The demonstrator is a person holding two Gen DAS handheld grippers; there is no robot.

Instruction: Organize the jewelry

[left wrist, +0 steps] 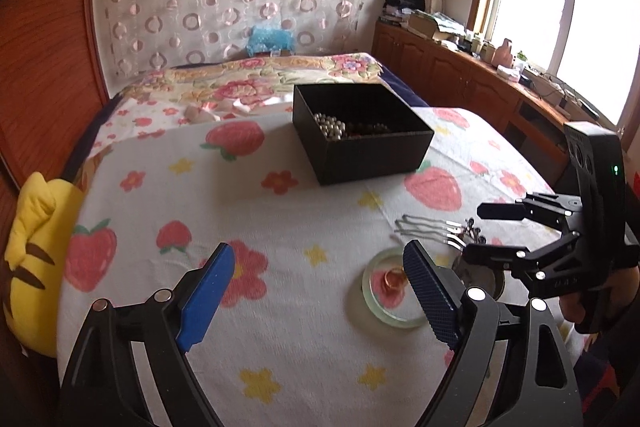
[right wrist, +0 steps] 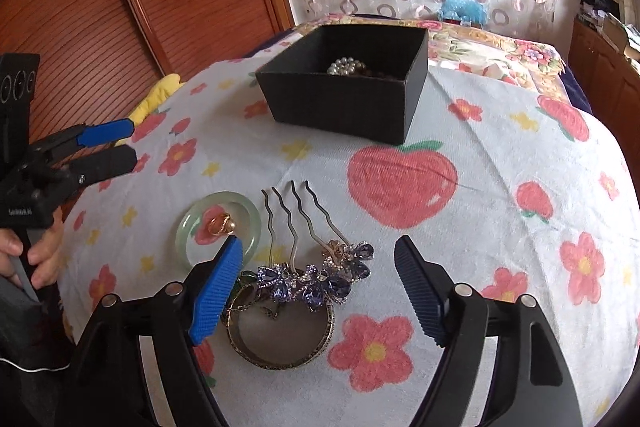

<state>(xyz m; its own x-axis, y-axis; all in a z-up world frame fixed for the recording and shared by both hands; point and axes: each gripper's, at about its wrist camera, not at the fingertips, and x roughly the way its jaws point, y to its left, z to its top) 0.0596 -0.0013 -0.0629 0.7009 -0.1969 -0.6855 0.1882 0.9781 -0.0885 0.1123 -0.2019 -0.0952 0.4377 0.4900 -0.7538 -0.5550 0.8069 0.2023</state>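
Observation:
A black box (left wrist: 372, 147) (right wrist: 344, 99) with pearl beads (left wrist: 332, 127) (right wrist: 342, 66) stands on the flowered cloth. A pale green jade bangle (right wrist: 218, 227) (left wrist: 378, 307) lies flat with a gold ring (right wrist: 222, 223) (left wrist: 394, 277) inside it. A hair comb with purple gems (right wrist: 316, 277) and wavy prongs (left wrist: 424, 229) lies beside it, over a dark metal bangle (right wrist: 280, 339). My left gripper (left wrist: 320, 291) (right wrist: 128, 143) is open and empty, left of the jade bangle. My right gripper (right wrist: 320, 287) (left wrist: 476, 233) is open, low over the comb.
The cloth (left wrist: 280, 211) covers a rounded surface that drops off at its edges. A yellow plush toy (left wrist: 36, 259) lies at the left edge. A bed (left wrist: 256, 83) lies behind. Wooden cabinets (left wrist: 460, 75) with clutter stand under the window on the right.

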